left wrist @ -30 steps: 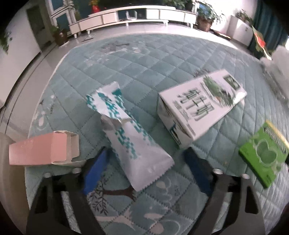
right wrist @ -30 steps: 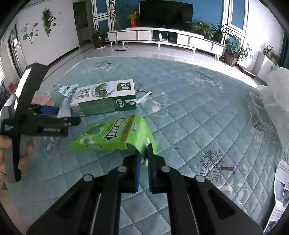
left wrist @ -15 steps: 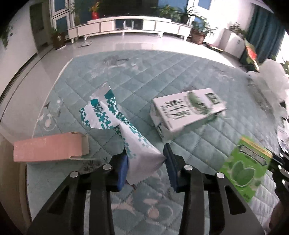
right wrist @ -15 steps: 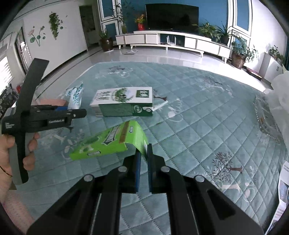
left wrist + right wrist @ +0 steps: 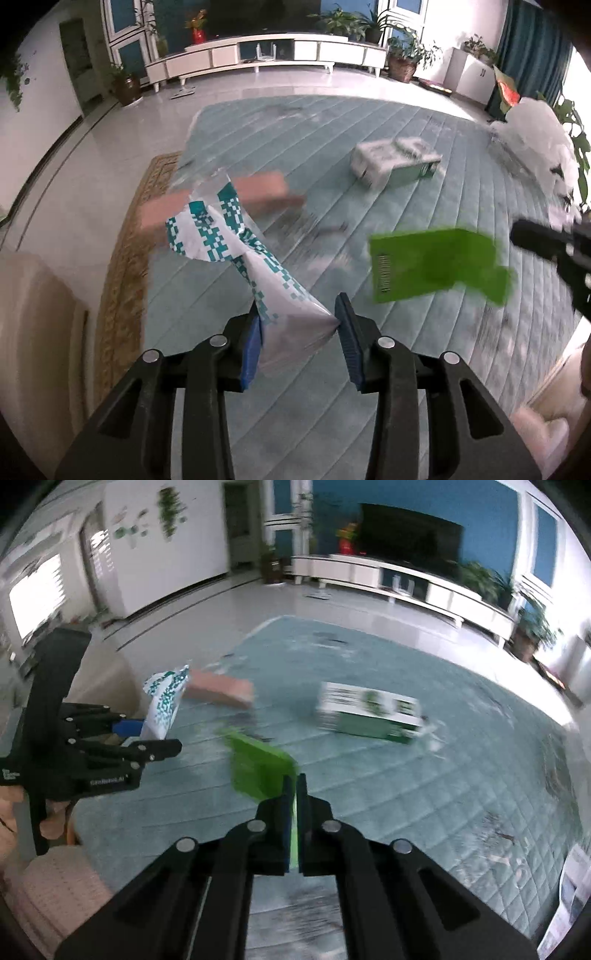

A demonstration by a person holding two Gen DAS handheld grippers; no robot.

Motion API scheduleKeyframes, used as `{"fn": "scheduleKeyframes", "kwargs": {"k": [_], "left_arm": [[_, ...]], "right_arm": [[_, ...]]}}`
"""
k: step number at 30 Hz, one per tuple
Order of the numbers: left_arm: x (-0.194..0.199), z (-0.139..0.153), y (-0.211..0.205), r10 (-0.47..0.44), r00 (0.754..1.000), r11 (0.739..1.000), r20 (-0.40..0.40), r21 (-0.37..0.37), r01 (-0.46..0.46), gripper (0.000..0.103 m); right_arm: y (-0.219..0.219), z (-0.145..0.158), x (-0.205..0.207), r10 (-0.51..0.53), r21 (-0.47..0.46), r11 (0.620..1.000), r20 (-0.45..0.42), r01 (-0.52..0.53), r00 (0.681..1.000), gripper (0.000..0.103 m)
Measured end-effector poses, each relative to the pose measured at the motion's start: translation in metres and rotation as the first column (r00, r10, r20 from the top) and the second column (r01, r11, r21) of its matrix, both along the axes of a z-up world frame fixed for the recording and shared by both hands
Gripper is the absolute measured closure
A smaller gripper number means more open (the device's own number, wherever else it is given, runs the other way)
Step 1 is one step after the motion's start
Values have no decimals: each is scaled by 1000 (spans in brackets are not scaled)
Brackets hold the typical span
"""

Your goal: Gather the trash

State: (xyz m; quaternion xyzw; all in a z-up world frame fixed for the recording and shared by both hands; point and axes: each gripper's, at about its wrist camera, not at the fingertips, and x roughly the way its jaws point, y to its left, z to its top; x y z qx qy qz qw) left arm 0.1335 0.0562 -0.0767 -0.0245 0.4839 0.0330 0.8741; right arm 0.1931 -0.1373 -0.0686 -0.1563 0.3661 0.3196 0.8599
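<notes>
Left gripper clamps the white-and-teal wrapper at frame centre, while right gripper pinches the green box, with 2 cartons lying on the quilted mat above.

Glossy crinkled plastic wrapper, matt quilted cloth rug.

A quilted pale teal rug covers much of the glossy white tiled floor. Along the deep blue far wall runs a long low white TV cabinet under a black flat television, flanked by potted green plants. Bright daylight enters through a window.
</notes>
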Motion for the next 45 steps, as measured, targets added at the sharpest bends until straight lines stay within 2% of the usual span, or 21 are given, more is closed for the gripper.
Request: {"fn": "scheduleKeyframes", "kwargs": {"k": [3,5,8,10,13,16,18,19,23,30,32,36,40,43,45], "left_arm": [[-41,-1,23,30,1000,1000,-5,3,-30,62],[-65,-3,40,58,998,998,-13,-13,-58,62],[-93,-6,59,89,996,996,-22,-27,-90,62],[-113,-2,68,98,995,995,-1,-20,-98,62],[-134,-1,77,102,995,995,3,-21,-101,61],[-145,-3,84,110,994,994,-4,-19,-110,61],[-150,-3,84,105,994,994,-5,-19,-105,61],[-151,-3,83,102,995,995,0,-10,-102,61],[-148,-4,74,80,997,997,8,2,-80,61],[-113,-16,42,21,1000,1000,-1,-3,-21,61],[-99,-21,31,2,1000,1000,-9,3,-2,61],[-72,-26,8,-30,999,1000,-19,6,30,60],[-53,-28,-8,-61,998,998,-23,7,61,60],[-43,-30,-17,-75,997,997,-27,24,76,60],[-37,-33,-20,-77,996,997,-34,26,78,60]], "right_arm": [[31,4,-29,66,-13,998,-13,-66,998,102],[48,4,-48,78,-70,995,35,-76,996,102],[55,0,-59,86,-32,996,-51,-88,995,102],[59,-4,-67,91,-37,995,-73,-94,993,102],[62,-7,-75,66,-49,996,-68,-70,995,102],[51,-14,-69,10,-25,1000,-112,-13,994,101],[38,-22,-59,-56,-45,998,-99,51,993,87],[30,-26,-52,-89,-58,995,-103,83,991,76],[0,-43,-28,-164,-70,985,-161,155,973,75],[-14,-65,-4,-204,-103,977,-164,188,965,73],[-14,-69,1,-197,-105,978,-165,182,966,65],[-16,-73,4,-153,-114,984,-152,136,977,61],[-20,-82,6,-120,-147,984,-144,99,982,51],[-25,-91,14,-117,-123,988,-192,95,974,45],[-29,-95,21,-102,-72,994,-254,86,962,42]]}}
